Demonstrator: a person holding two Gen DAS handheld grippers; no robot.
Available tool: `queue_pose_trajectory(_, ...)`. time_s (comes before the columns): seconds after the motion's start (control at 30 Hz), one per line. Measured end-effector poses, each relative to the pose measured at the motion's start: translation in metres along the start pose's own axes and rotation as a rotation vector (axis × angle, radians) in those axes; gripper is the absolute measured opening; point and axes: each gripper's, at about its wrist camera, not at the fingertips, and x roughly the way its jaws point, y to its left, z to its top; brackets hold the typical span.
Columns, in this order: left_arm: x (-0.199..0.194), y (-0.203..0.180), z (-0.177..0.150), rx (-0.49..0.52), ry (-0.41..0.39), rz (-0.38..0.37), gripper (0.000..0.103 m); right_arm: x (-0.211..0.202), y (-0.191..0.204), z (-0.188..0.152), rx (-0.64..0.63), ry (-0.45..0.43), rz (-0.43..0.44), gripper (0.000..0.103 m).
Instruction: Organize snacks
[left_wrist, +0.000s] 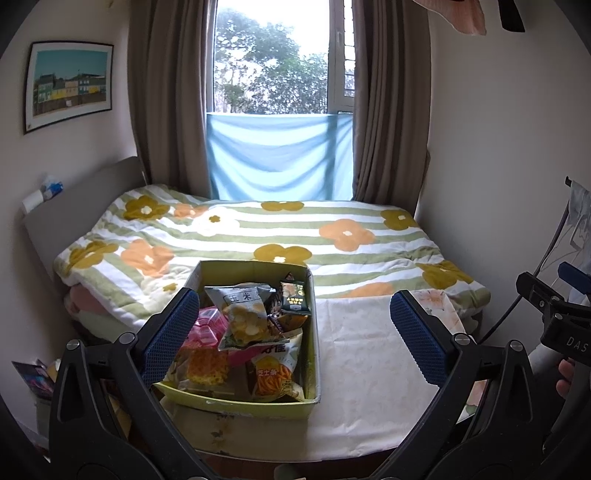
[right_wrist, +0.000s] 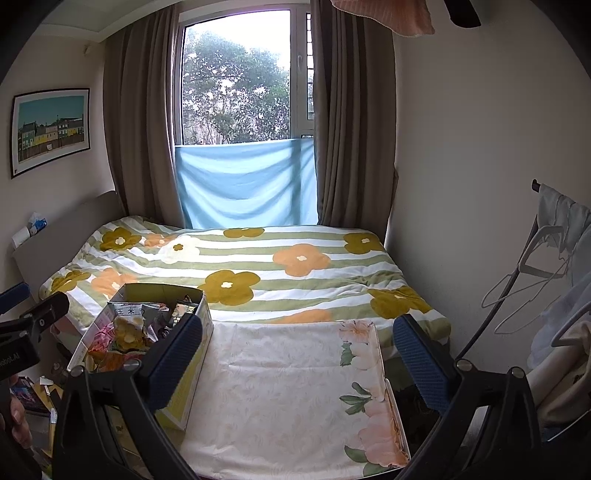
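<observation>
A yellow-green cardboard box (left_wrist: 312, 369) sits on a white floral cloth (left_wrist: 369, 350) at the near end of the bed; it also shows in the right wrist view (right_wrist: 192, 354). It holds several snack bags: a corn snack bag (left_wrist: 243, 314), a dark green packet (left_wrist: 294, 293), an orange stick-snack bag (left_wrist: 275, 373) and a pink pack (left_wrist: 208, 326). My left gripper (left_wrist: 295, 332) is open and empty, in front of the box. My right gripper (right_wrist: 295, 362) is open and empty over the cloth, right of the box.
A flowered striped quilt (left_wrist: 258, 236) covers the bed behind the box. A wall stands to the right, with hangers and clothes (right_wrist: 546, 280). Clutter lies on the floor at the left (right_wrist: 33, 398). A headboard (left_wrist: 74, 206) is at the left.
</observation>
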Motion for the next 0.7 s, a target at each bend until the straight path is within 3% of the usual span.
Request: queue_pose_trajectory(0.7,-0.0103,0.0071,-0.0046,0.010,0.009,0.015,0.103,-0.0062,0.0025,-0.0033,0.000,0.001,-0.004,0.103)
